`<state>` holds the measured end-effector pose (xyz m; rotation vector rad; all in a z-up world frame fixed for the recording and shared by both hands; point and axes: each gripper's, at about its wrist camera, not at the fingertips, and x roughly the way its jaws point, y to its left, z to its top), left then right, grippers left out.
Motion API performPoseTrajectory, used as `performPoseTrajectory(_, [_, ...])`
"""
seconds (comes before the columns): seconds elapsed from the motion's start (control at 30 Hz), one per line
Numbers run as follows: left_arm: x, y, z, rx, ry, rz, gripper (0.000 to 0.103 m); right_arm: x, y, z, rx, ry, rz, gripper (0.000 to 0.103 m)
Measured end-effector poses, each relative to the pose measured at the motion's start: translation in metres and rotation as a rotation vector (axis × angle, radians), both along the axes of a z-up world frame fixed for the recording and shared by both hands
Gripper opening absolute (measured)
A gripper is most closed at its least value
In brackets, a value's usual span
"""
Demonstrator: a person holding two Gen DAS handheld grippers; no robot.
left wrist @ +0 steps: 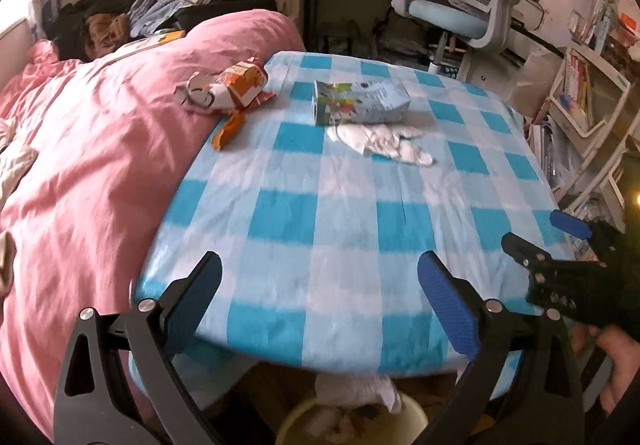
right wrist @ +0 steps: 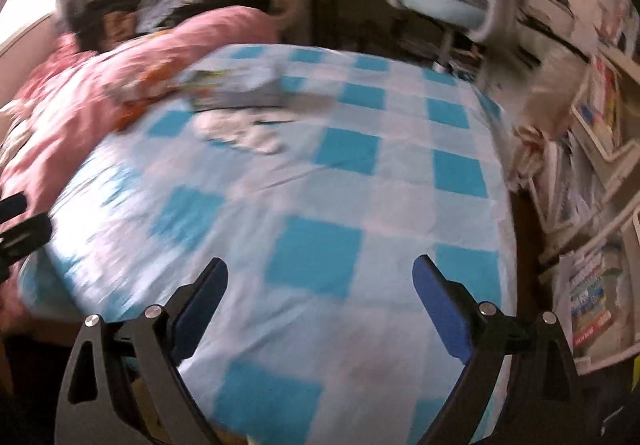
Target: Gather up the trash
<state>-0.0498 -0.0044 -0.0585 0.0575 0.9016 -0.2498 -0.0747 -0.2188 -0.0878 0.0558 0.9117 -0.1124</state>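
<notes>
— Three pieces of trash remain on the bed, by my count: a flattened carton on the blue-checked sheet, a crumpled white tissue touching its near side, and an orange snack wrapper where the sheet meets the pink duvet.

— Anything collected?

— I judge yes: a pale bin below the bed's near edge already has white crumpled paper in it. So partly done, those three left.

— And your grippers?

— Both empty. My left gripper is spread wide over the near sheet; my right gripper is likewise released, its view blurred.

— The room?

— Cluttered: clothes piled at the far end, a desk chair beyond, bookshelves on the right.
</notes>
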Motion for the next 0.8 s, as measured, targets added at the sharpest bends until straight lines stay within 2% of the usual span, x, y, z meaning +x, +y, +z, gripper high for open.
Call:
performPoseTrajectory(0.13, [0.018, -0.006, 0.002, -0.024, 0.02, -0.006, 0.095, 0.03, -0.018, -0.01, 0.017, 0.025, -0.058, 0.092])
performPoseTrajectory(0.33, [0.021, -0.009, 0.008, -0.077, 0.032, -0.025, 0.095, 0.063, -0.015, -0.029, -0.033, 0.067, -0.05, 0.095])
performPoseTrajectory(0.43, [0.02, -0.009, 0.01, -0.103, 0.041, -0.028, 0.095, 0.067, -0.016, -0.033, -0.035, 0.06, -0.049, 0.095])
performPoseTrajectory(0.5, [0.019, -0.006, 0.011, -0.123, 0.043, -0.03, 0.096, 0.07, -0.023, -0.034, 0.012, 0.069, -0.06, 0.095])
performPoseTrajectory(0.8, [0.018, 0.001, 0.013, -0.167, 0.069, -0.02, 0.096, 0.072, -0.019, -0.033, 0.008, 0.07, -0.067, 0.096])
